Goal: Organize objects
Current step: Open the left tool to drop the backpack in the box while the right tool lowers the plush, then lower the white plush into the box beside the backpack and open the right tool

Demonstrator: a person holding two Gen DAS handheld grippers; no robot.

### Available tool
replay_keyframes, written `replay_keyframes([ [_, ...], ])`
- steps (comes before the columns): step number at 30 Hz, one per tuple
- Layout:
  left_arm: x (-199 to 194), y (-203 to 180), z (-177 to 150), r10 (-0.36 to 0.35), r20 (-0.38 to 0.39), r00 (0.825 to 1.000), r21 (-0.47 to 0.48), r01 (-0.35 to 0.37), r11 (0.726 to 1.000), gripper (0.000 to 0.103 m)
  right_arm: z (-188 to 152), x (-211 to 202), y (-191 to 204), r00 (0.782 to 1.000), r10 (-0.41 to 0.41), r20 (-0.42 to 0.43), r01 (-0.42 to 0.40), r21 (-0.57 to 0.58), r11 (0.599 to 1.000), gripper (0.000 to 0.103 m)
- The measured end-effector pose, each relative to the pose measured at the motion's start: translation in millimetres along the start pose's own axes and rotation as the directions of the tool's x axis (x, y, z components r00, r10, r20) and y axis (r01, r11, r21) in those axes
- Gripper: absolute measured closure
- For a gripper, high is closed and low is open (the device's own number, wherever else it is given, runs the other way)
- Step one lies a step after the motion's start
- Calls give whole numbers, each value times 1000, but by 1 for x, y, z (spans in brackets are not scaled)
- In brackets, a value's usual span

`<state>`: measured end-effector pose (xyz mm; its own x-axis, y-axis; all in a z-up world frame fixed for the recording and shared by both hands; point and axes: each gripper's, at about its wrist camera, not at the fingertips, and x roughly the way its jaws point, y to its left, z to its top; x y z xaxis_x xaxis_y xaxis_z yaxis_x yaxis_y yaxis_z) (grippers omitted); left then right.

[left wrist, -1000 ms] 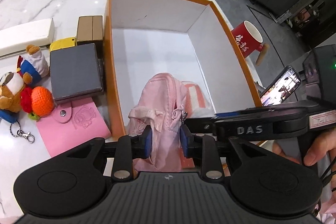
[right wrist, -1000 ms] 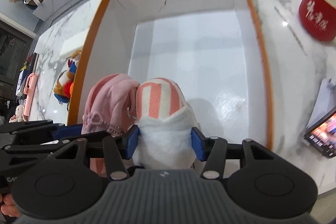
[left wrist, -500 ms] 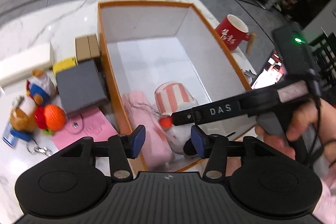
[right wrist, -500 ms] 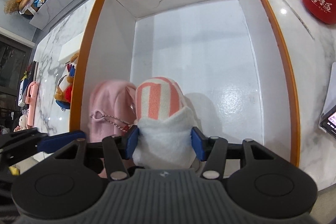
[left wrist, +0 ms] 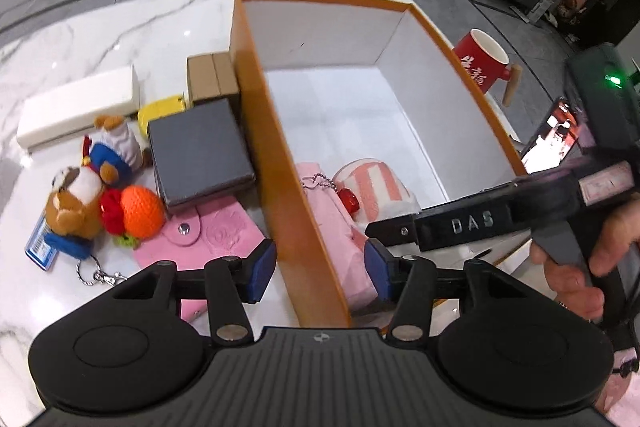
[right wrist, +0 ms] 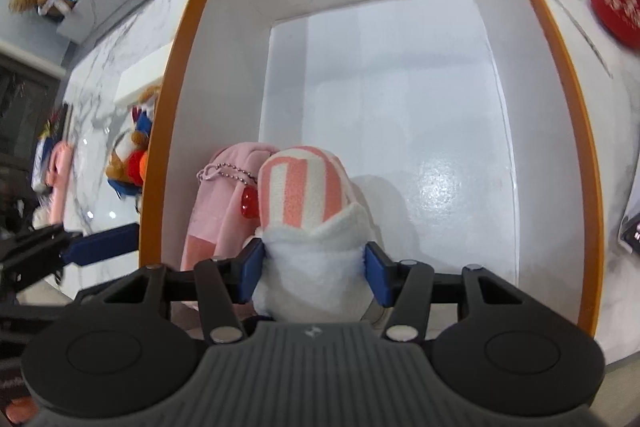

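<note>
An orange box (left wrist: 256, 115) with a white inside stands on the marble table; it also shows in the right wrist view (right wrist: 576, 75). A pink pouch (left wrist: 340, 227) with a bead chain and red charm lies in its near left corner (right wrist: 224, 195). My left gripper (left wrist: 318, 269) is open and empty, raised over the box's left wall. My right gripper (right wrist: 314, 273) is shut on a pink-and-white striped plush slipper (right wrist: 300, 191), held low in the box beside the pouch (left wrist: 376, 187).
Left of the box lie a grey case (left wrist: 196, 151), a pink card holder (left wrist: 208, 231), plush keychains (left wrist: 92, 187), a brown box (left wrist: 210, 79), a yellow item (left wrist: 160, 111) and a white block (left wrist: 76, 107). A red mug (left wrist: 480, 63) and a phone (left wrist: 548, 143) sit right.
My left gripper let go of the pink pouch, which now lies in the box, then opened, rose and shifted left over the box wall. My right gripper keeps its hold on the slipper.
</note>
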<state>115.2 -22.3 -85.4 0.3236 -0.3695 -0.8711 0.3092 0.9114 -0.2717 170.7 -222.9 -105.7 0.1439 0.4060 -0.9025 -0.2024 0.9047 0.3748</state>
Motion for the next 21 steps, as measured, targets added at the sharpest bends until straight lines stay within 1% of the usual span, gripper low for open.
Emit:
replay_keyframes([
  [4,8,2,-3,-8,-8,1000,-10,8,1000,48,-2,5,12,999,-40,7,40,-65,997,47],
  [6,8,3,-4,-17,-6,1000,-13,17,1000,57,-2,9,13,999,-44,14,45,-68,997,47],
  [9,8,2,-4,-15,-6,1000,-8,15,1000,64,-3,10,13,999,-45,22,47,-73,996,46],
  [13,10,2,-6,-15,-6,1000,-7,15,1000,66,-2,5,12,999,-40,30,42,-84,996,40],
  [17,10,2,-6,-16,-5,1000,-10,16,1000,66,-1,-1,8,999,-38,35,41,-76,996,39],
  [21,10,3,-6,-16,-6,1000,-14,16,1000,67,0,-9,-1,1000,15,19,-15,-34,999,38],
])
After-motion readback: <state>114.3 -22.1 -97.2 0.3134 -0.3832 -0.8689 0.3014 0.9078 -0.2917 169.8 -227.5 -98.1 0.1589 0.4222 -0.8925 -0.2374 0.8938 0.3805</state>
